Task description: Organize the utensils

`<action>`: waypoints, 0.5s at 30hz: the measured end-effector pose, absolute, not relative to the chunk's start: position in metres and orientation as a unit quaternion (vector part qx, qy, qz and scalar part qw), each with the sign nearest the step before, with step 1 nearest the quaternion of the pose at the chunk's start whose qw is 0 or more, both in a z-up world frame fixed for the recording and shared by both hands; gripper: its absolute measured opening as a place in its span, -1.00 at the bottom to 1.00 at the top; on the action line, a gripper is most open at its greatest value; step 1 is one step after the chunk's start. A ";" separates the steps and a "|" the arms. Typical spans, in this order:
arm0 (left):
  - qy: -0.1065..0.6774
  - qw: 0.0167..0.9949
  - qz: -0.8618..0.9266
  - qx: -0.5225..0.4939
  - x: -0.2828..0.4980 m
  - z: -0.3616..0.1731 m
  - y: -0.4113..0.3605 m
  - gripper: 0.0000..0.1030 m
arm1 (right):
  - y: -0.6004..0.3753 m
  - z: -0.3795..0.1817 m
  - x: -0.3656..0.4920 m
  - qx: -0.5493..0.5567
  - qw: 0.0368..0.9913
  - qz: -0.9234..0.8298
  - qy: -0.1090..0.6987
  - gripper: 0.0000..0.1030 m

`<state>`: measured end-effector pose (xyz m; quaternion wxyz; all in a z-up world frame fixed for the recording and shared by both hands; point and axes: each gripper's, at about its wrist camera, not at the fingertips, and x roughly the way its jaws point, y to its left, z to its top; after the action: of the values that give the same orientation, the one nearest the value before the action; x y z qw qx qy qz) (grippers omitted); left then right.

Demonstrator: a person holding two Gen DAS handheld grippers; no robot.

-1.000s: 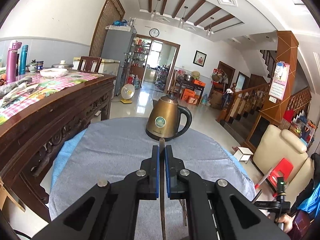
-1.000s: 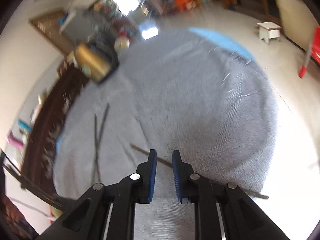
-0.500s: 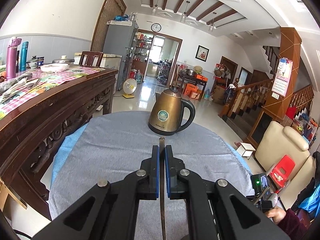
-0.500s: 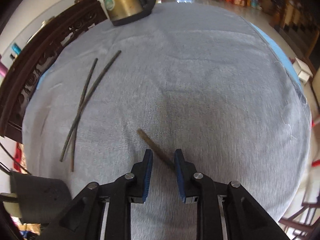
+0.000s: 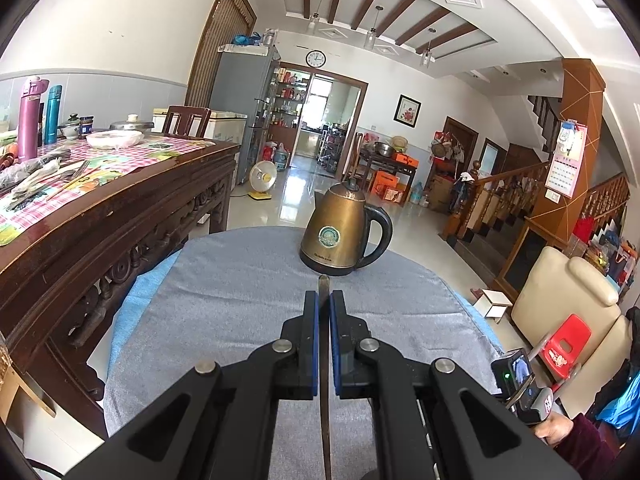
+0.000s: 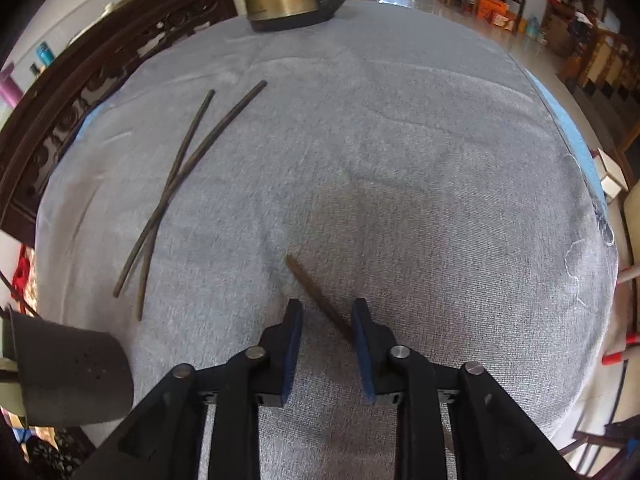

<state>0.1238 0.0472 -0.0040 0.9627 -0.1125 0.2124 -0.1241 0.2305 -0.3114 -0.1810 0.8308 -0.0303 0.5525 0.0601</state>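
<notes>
left gripper [image 5: 324,312] pinches one chopstick [image 5: 323,284]; right gripper [image 6: 326,320] spread over lower-centre loose chopstick [image 6: 316,296] (thin, stiff, light, likely rolls): grip mid-shaft.

Round green emblem showing on the bronze kettle [image 5: 340,232], its lettering too small to be reading, a line of pale print running along the kettle's dark base, illegible, wall clock [image 5: 315,58] and wall calendar [image 5: 567,164] both carrying figures too small to make out
</notes>
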 end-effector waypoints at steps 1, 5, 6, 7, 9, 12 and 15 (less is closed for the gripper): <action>0.212 0.963 -0.124 -0.112 0.124 -0.004 0.047 -0.90 | -0.308 -0.181 0.230 -0.043 0.828 0.064 0.556 -0.31; 0.210 0.964 -0.120 -0.113 0.122 -0.004 0.048 -0.90 | -0.297 -0.182 0.228 -0.086 0.819 0.079 0.561 -0.33; 0.210 0.964 -0.118 -0.115 0.122 -0.003 0.048 -0.90 | -0.297 -0.182 0.228 -0.087 0.819 0.077 0.562 -0.53; 0.210 0.964 -0.117 -0.115 0.121 -0.003 0.048 -0.90 | -0.298 -0.181 0.228 -0.088 0.820 0.073 0.560 -0.71; 0.209 0.964 -0.114 -0.118 0.119 -0.003 0.049 -0.90 | -0.300 -0.181 0.230 -0.080 0.825 0.066 0.556 -0.83; 0.209 0.964 -0.113 -0.120 0.117 -0.001 0.050 -0.90 | -0.310 -0.180 0.234 -0.055 0.834 0.046 0.547 -0.89; 0.206 0.964 -0.114 -0.122 0.114 0.003 0.052 -0.90 | -0.329 -0.171 0.232 -0.001 0.856 0.040 0.515 -0.89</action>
<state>0.1144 0.0516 0.0033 0.9642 -0.1221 0.2062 -0.1136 0.2317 -0.3289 -0.1711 0.8561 -0.0008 0.5154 0.0395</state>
